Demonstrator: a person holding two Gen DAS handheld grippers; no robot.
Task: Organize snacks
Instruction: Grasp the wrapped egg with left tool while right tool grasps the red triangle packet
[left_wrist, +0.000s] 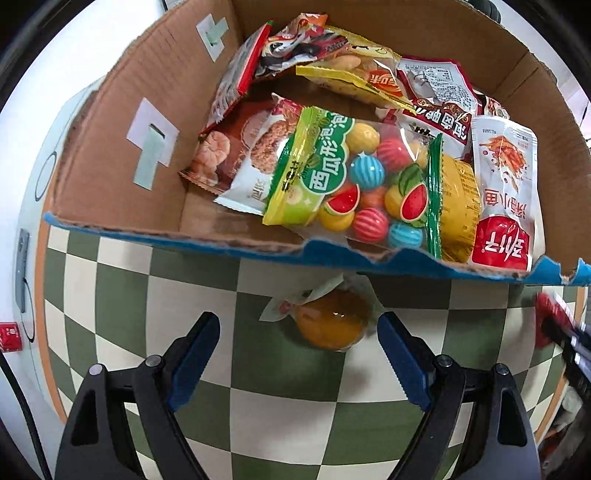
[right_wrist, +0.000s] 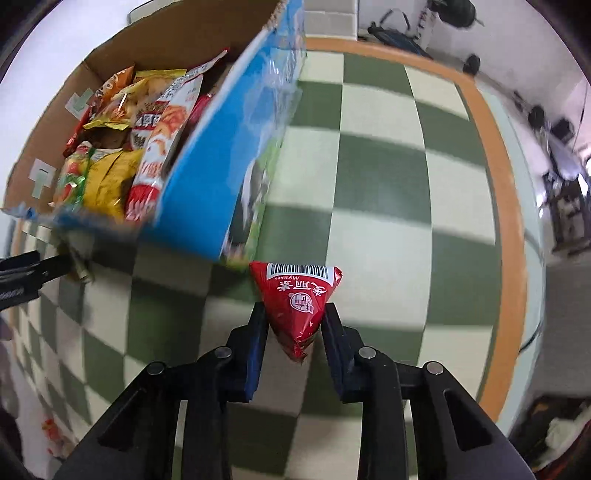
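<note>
The right gripper (right_wrist: 295, 325) pinches a red triangular snack packet (right_wrist: 297, 301), its barcode end pointing forward and its narrow tip down between the jaws. The cardboard box (right_wrist: 207, 177) lies ahead and to the left of this packet, the blue outer wall near it, so the coming move probably turns on carrying the packet leftward and up over that wall to drop it inside.

The left gripper (left_wrist: 297, 332) is spread wide and holds nothing. Directly ahead of it, a little right of centre between the jaws but touching neither, an orange jelly cup (left_wrist: 330, 325) in a clear wrapper lies on the checkered mat (left_wrist: 122, 288), just beside the box's torn blue front edge (left_wrist: 332, 258). This gripper is the nearer one to the cup, and the cup's wrapper tail points toward the box.

The box already holds a heap of snacks, crowded toward its right side: a bag of watermelon-pattern gum balls (left_wrist: 354, 184) on top at the front, a white and red pouch (left_wrist: 506, 192) at the front right corner, a yellow packet (left_wrist: 460, 206) between them, and several more wrappers toward the back wall. The front left corner shows bare cardboard
</note>
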